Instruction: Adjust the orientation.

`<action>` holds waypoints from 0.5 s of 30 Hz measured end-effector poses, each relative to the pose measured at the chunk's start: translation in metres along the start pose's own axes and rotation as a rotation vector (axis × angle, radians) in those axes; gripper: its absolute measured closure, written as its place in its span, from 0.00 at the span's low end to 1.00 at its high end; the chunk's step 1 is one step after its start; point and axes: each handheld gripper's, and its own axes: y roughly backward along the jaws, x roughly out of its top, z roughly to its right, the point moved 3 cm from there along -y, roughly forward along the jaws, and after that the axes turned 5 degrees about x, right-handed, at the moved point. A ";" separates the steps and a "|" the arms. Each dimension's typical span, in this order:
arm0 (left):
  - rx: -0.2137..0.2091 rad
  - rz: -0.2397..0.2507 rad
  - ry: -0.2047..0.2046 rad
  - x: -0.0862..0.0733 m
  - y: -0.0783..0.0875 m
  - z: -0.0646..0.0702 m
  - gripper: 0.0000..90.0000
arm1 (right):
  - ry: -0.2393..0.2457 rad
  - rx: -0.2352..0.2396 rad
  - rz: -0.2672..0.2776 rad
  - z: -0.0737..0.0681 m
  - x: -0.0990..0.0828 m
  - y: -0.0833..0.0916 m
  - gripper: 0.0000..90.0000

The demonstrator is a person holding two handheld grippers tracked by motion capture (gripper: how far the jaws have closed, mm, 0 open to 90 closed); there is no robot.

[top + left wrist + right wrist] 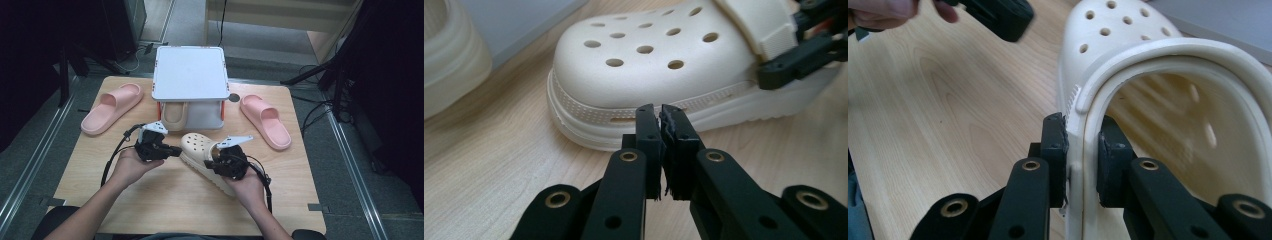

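A cream clog with holes in its toe [196, 146] lies on the wooden table [165, 195], toe pointing toward the rack. My right gripper [216, 161] is shut on the clog's side wall [1083, 135] near the strap, one jaw outside and one inside. My left gripper [176, 150] is shut with nothing between its jaws, its tips [661, 116] just short of the clog's toe sole [589, 125]. A second cream clog [174, 115] sits on the lower shelf of the white rack [189, 72], and its edge [449, 55] appears at the left of the left gripper view.
A pink slide [112, 107] lies at the table's back left and another pink slide [265, 120] at the back right. Cables trail from both grippers over the table. The table edges drop to a grey floor with metal rails.
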 end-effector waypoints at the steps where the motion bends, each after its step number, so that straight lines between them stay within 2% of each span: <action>1: 0.002 -0.009 0.002 -0.001 -0.003 -0.001 0.96 | 0.001 0.003 -0.001 -0.002 0.000 -0.002 0.87; 4: 0.022 -0.039 -0.006 -0.005 -0.009 -0.003 0.96 | 0.028 0.016 -0.001 -0.004 -0.002 -0.008 0.86; 5: 0.016 -0.043 -0.003 -0.005 -0.009 -0.004 0.96 | 0.044 0.024 -0.011 -0.004 -0.004 -0.009 0.85; 8: 0.020 -0.041 -0.001 -0.005 -0.010 -0.005 0.95 | 0.054 0.049 -0.012 -0.004 -0.004 -0.009 0.76; 12: 0.024 -0.041 -0.005 -0.005 -0.011 -0.003 0.95 | 0.041 0.078 0.006 -0.002 -0.003 0.000 0.76; 15: 0.026 -0.035 -0.009 -0.004 -0.010 -0.003 0.95 | 0.033 0.080 0.036 0.002 -0.004 0.014 0.76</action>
